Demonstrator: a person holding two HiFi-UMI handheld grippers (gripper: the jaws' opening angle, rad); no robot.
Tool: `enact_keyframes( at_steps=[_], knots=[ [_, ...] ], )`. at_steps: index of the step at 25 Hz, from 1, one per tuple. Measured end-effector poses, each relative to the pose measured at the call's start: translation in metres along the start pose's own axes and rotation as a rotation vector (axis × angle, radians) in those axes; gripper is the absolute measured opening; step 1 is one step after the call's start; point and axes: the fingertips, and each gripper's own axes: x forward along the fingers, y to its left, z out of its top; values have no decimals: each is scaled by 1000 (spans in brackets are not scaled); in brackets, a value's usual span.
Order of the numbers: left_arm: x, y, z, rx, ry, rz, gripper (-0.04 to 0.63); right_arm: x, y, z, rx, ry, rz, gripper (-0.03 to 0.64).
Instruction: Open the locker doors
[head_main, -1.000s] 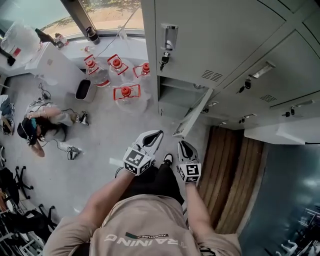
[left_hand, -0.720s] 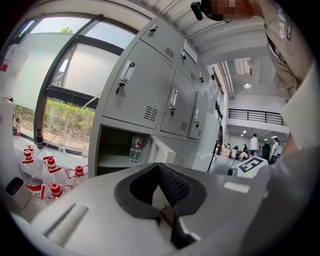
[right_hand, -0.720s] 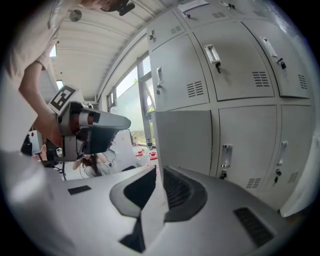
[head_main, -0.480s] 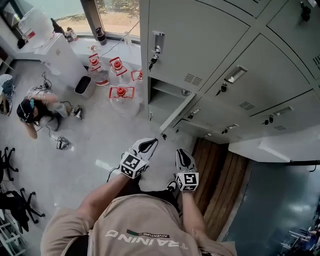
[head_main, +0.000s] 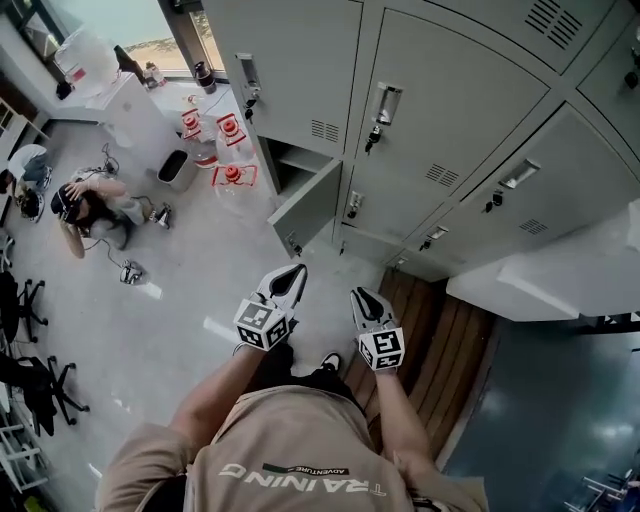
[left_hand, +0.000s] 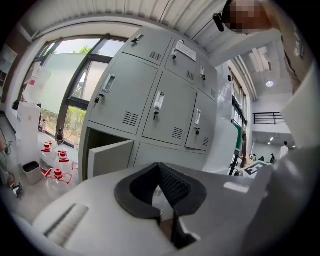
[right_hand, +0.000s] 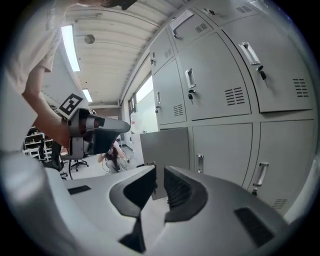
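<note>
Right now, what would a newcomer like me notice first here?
The wall of grey lockers fills the upper right, with one bottom door swung open at its left end. Close below, the left gripper and right gripper point toward it, holding nothing. On the floor at left sit red-capped water jugs and a crouching person.

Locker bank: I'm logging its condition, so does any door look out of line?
Yes. On the locker bank, one lower door near the left end stands swung outward, its compartment exposed; the other visible doors sit flush.
</note>
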Motion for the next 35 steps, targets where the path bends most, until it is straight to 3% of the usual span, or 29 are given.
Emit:
enact_keyframes(
  at_steps=[6,10,16,23,27,35],
  knots=[
    [13,-20,-2,27,-1,-17,6,19,-20,19,-33,-16,-4,48],
    [31,-4,-15,7,27,-11,6,52,-44,22,-12,-19,-52,48],
    [48,8,-25,45,45,-51,6,102,-88,15,1,-10,-146,48],
    [80,34,-61,18,141,-7,6,171,-136,-13,72,-21,-175,48],
    [109,42,-81,-18,163,17,6,214,-153,-28,54,-7,-146,48],
    [132,60,-89,-25,198,16,6,260,-187,-52,33,2,-189,46]
  ],
)
